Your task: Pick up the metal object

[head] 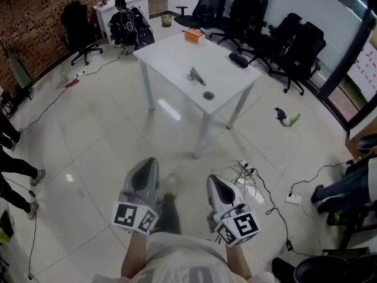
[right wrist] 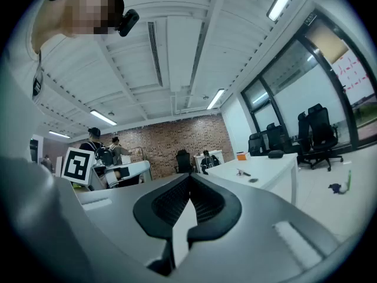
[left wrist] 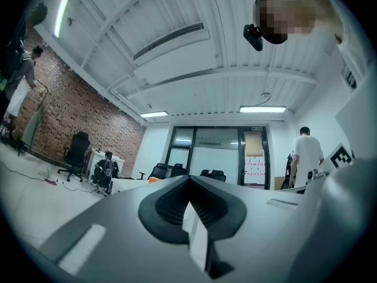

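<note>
The metal object (head: 196,76) is a small silvery piece lying near the middle of the white table (head: 171,55), far ahead of me. In the right gripper view the metal object (right wrist: 242,173) shows tiny on the table (right wrist: 277,165). Both grippers are held low in front of my body, well short of the table. My left gripper (head: 151,161) is shut with nothing in it, jaws meeting at the tip (left wrist: 189,179). My right gripper (head: 211,180) is also shut and empty, its tip (right wrist: 189,176) pointing towards the table.
On the table also lie a dark round disc (head: 208,95), a black object (head: 238,59) and an orange box (head: 194,36). Black office chairs (head: 294,46) stand behind it. Cables and a power strip (head: 247,173) cross the floor by my right gripper. People's legs (head: 17,175) are at the left, another person (head: 347,187) at the right.
</note>
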{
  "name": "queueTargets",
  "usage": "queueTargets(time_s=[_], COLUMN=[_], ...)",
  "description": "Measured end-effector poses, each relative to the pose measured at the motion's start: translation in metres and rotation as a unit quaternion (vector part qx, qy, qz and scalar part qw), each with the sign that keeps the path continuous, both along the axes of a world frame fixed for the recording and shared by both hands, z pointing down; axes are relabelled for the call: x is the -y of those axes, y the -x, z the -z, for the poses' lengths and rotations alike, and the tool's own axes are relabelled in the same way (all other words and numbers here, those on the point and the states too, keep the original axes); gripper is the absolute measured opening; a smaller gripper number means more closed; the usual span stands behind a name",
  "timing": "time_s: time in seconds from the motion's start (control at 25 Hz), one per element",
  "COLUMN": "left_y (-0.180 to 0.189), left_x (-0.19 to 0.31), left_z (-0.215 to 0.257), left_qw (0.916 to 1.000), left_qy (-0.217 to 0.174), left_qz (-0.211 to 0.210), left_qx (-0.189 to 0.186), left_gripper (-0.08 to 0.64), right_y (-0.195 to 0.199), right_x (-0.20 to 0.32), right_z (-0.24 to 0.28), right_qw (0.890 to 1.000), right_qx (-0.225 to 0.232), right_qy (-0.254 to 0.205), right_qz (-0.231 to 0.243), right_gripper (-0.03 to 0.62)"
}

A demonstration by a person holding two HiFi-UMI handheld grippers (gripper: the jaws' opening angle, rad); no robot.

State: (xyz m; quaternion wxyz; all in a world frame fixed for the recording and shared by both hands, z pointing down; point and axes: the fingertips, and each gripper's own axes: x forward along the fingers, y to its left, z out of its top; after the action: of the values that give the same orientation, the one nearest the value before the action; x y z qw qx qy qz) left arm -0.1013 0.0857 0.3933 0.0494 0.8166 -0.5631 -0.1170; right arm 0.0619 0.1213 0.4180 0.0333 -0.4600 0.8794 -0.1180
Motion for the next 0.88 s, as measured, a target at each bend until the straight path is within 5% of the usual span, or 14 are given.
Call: queueTargets(time_s=[0.44, 0.88], left_y=[0.045, 0.009], left_x=[0.295, 0.417], left_z=[0.044, 0.024], left_qw=[0.9986, 0.9979], left_qy=[-0.028, 0.005], left_qz=[-0.041, -0.064], left_qx=[0.020, 0.002], left_gripper=[0.000, 0.001], right_y=[0.062, 0.038], right_x=[0.282, 0.415], right_z=[0.054, 0.025], right_qw=[0.998, 0.998], right_qx=[-0.011, -0.015], right_qy=[-0.059, -0.017], right_qz=[-0.031, -0.053], right_gripper=[0.012, 0.011])
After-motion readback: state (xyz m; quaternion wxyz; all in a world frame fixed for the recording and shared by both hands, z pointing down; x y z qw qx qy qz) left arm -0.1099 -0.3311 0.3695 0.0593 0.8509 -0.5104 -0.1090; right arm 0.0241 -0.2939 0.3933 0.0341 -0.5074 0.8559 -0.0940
